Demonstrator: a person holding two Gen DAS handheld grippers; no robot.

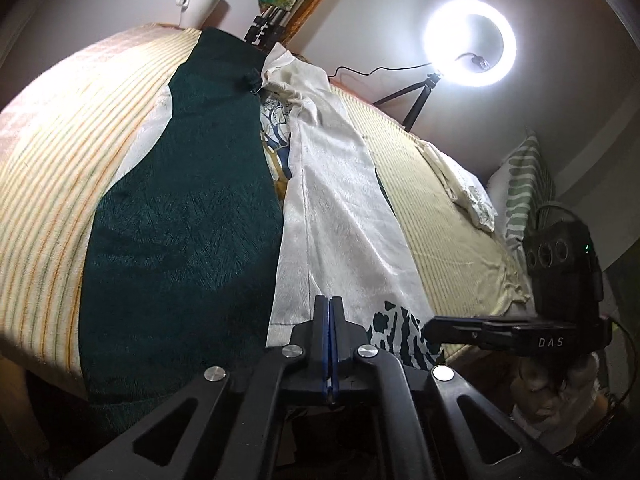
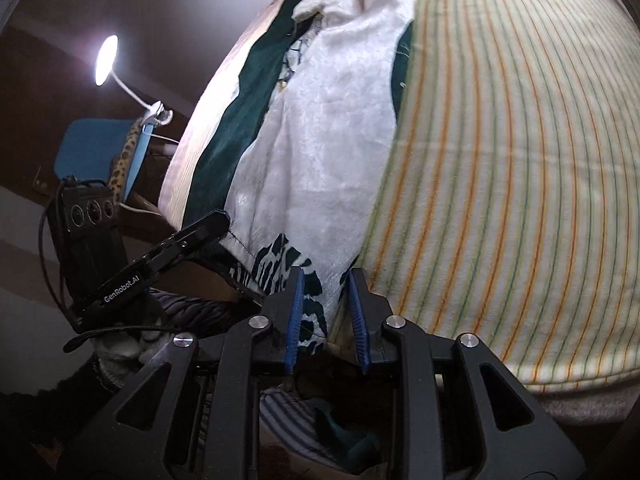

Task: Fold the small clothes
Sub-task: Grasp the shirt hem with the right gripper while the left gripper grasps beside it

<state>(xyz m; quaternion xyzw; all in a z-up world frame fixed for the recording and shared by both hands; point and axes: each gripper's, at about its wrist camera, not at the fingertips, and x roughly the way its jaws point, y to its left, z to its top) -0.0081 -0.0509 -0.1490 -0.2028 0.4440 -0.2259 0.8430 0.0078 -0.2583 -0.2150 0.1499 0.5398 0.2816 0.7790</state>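
Observation:
A long garment lies along the striped bed, dark green outside (image 1: 180, 216) with a white lining (image 1: 340, 208) turned up and a green-and-white patterned hem (image 1: 400, 332). My left gripper (image 1: 329, 304) is shut at the near edge of the white lining, seemingly pinching it. My right gripper (image 2: 324, 280) is open, its blue pads (image 2: 294, 312) on either side of the patterned hem (image 2: 280, 264) at the bed's near edge. The white lining (image 2: 320, 128) and green cloth (image 2: 236, 120) run away from it. The left gripper's finger (image 2: 192, 232) shows at the garment's left edge.
The cream striped bed cover (image 2: 520, 160) spreads right. A white cup (image 1: 198, 8), a ring light (image 1: 470, 42) on a tripod, a crumpled cream cloth (image 1: 464, 188) and a green striped pillow (image 1: 520, 188) stand beyond. A desk lamp (image 2: 106, 60) and blue chair (image 2: 92, 152) are left.

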